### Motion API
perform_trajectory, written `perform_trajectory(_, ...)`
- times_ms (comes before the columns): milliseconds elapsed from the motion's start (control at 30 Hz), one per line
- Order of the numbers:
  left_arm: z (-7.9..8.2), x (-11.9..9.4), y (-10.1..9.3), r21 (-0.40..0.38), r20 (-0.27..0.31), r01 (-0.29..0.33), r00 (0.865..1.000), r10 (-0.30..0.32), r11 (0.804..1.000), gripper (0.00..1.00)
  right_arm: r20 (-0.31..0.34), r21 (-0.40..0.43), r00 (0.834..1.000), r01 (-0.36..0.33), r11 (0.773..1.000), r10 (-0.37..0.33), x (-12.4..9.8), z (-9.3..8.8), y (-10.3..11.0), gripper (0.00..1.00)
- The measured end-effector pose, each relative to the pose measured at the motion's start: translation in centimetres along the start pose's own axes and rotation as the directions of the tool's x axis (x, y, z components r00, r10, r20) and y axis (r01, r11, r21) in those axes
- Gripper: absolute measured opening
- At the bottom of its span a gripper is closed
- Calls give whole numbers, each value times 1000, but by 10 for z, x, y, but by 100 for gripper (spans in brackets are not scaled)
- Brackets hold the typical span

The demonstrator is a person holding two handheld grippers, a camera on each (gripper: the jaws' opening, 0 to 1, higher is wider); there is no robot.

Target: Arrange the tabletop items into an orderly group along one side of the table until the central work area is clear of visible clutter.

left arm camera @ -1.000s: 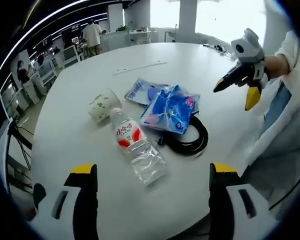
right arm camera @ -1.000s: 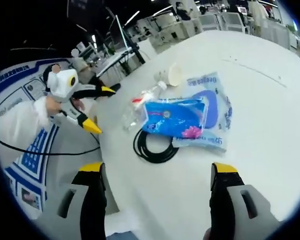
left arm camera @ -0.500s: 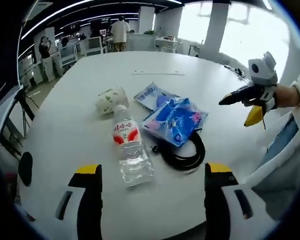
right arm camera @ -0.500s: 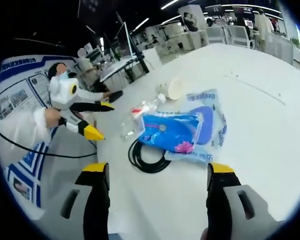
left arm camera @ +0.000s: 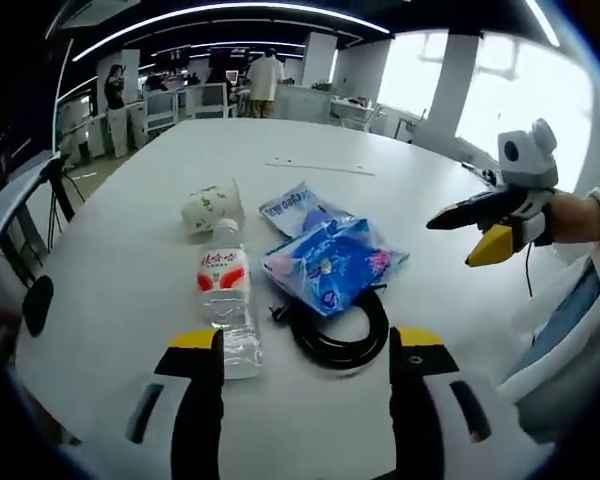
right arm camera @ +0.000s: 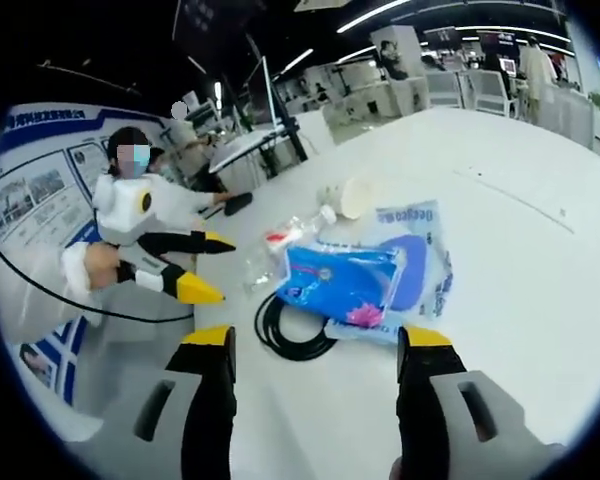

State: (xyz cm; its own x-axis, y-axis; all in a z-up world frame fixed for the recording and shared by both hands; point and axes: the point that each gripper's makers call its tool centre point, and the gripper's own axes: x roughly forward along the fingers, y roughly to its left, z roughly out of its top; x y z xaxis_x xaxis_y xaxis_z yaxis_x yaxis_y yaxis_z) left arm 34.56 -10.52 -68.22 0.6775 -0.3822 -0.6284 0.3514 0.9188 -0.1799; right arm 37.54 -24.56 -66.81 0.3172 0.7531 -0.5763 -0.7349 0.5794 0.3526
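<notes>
On the round white table [left arm camera: 130, 230] lies a clear water bottle [left arm camera: 223, 300] with a red label. A paper cup [left arm camera: 209, 207] lies on its side just beyond it. A blue packet [left arm camera: 327, 263] rests on a coiled black cable [left arm camera: 335, 335], with a paler blue-and-white bag [left arm camera: 292, 207] behind it. My left gripper [left arm camera: 306, 345] is open over the near table edge, short of the bottle and cable. My right gripper [right arm camera: 317, 345] is open, just short of the cable [right arm camera: 285, 333] and blue packet [right arm camera: 340, 278]; it also shows as the right gripper [left arm camera: 477, 230] held over the table's right side.
The left gripper [right arm camera: 197, 266], held by a person's hand, hovers beyond the table's edge in the right gripper view. A thin white strip [left arm camera: 318, 167] lies far across the table. Desks, chairs and people stand in the office behind.
Both cameras have moved lower and closer to the items, which look larger now. The bottle, cup, packets and cable lie where they were. Both grippers stay open.
</notes>
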Motion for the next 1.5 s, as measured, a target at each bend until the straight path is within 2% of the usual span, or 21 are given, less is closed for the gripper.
perform_trajectory(133,-3,4,-7,-14,5,-14,1000,14,1000,59,-12,-11,1000,0,1000,0,0,-3,-3,59)
perform_trajectory(333,-8,10,-15,-42,4,-33,999,33,999,53,11,-28,1000,-11,1000,11,-1,0,-5,51)
perform_trajectory(500,-4,13,-13,-65,14,-71,997,72,995,46,28,-74,1000,-12,997,14,0,3,-8,38)
perform_trajectory(700,-3,21,-16,-43,0,-89,996,89,995,45,26,-52,1000,-7,999,8,3,2,-13,39)
perform_trajectory(833,-4,27,-16,-40,-18,-104,994,104,994,40,26,-44,1000,-5,999,6,6,3,-18,37)
perform_trajectory(1133,1,33,-3,-72,-17,-141,990,140,987,37,14,-25,1000,-2,1000,3,12,1,-24,38)
perform_trajectory(1267,0,35,2,-64,-26,-163,987,161,985,33,6,6,1000,16,1000,-16,18,0,-31,34)
perform_trajectory(1500,-5,41,4,-102,-38,-178,984,175,979,25,9,55,999,33,998,-34,29,7,-39,30)
